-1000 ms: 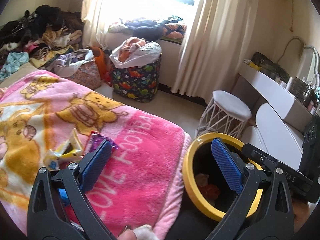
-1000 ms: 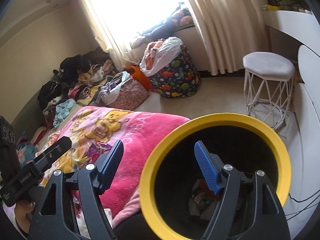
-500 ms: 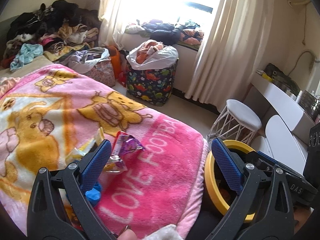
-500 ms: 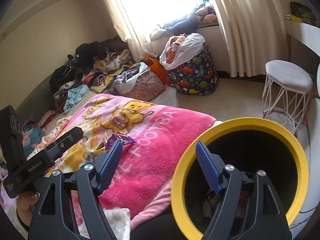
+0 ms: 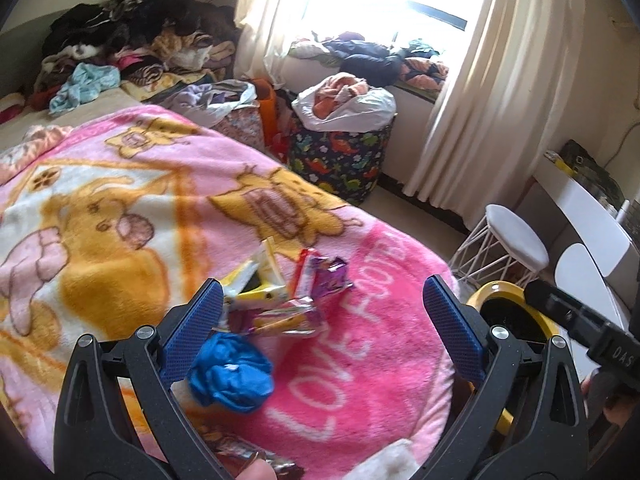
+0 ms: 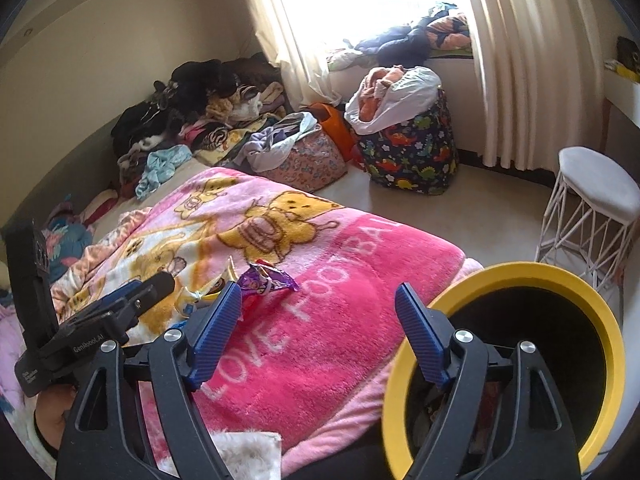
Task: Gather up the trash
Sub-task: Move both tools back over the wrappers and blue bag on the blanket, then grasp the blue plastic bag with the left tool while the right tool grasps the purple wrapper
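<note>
Left wrist — one blue wad [image 5: 231,372], several wrappers [image 5: 288,292]

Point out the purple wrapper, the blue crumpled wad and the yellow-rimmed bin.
purple wrapper [image 5: 330,276], left wrist view, its crinkled middle.
blue crumpled wad [image 5: 232,376], left wrist view, its centre.
yellow-rimmed bin [image 6: 520,272], right wrist view, far edge of rim.

We see open pink blanket [image 5: 360,360] in the lower centre of the left wrist frame, bare between the wrapper pile [image 5: 280,296] and the bed edge. The blue crumpled wad [image 5: 230,376] lies just below the pile. At lower right, the yellow-rimmed bin [image 6: 600,320] stands against the bed; the white stool [image 6: 596,192] crowds the floor behind it.
</note>
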`<state>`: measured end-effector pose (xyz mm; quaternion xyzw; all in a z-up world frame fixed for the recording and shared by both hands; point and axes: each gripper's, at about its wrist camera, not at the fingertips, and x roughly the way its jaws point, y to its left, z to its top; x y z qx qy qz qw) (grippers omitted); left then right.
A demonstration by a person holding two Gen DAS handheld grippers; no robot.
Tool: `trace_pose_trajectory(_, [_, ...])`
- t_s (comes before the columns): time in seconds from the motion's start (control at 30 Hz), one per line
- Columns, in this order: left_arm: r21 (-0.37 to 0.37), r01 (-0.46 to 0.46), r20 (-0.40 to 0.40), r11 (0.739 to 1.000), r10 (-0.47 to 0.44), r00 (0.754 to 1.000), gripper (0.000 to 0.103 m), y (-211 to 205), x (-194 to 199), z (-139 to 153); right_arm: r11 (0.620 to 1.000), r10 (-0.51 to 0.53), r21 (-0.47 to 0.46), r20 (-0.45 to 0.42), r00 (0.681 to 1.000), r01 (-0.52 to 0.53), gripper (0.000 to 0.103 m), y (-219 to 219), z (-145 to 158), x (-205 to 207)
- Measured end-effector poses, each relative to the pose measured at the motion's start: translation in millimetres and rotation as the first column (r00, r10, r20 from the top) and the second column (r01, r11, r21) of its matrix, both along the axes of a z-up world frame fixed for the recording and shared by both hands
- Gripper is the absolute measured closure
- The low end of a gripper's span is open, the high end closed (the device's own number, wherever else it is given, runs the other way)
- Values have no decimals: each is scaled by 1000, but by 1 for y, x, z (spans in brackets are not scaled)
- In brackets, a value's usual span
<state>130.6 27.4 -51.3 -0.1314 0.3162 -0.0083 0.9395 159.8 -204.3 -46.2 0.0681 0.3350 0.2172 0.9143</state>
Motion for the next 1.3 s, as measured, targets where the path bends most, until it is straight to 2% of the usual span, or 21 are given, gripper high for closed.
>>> trace_pose_trajectory(0.33, [-12, -47, -49, 999, 46, 998, 11, 34, -4, -18, 997, 73, -39, 6, 997, -73, 26, 38, 0, 15])
trace_pose_trajectory(0.57, [-27, -33, -93, 999, 30, 995, 11, 44, -1, -34, 993, 102, -57, -10, 995, -102, 26, 59, -8, 27])
trace_pose_trajectory(0.63, [-53, -22, -109, 998, 16, 994, 15, 47, 0, -42, 992, 109, -56, -20, 994, -110, 26, 64, -12, 31])
trace_pose_trajectory(0.8, [-74, -8, -159, 997, -4, 987, 32, 49, 2, -58, 990, 128, -54, -48, 991, -130, 26, 79, -23, 41])
trace_pose_trajectory(0.97, [-91, -7, -215, 996, -13, 977, 41, 50, 5, -75, 989, 134, -43, -87, 987, -138, 26, 97, -37, 55])
trace_pose_trajectory(1.3, [-74, 14, -247, 997, -31, 969, 56, 48, 1, -89, 992, 115, -38, -163, 980, -122, 26, 123, -64, 86])
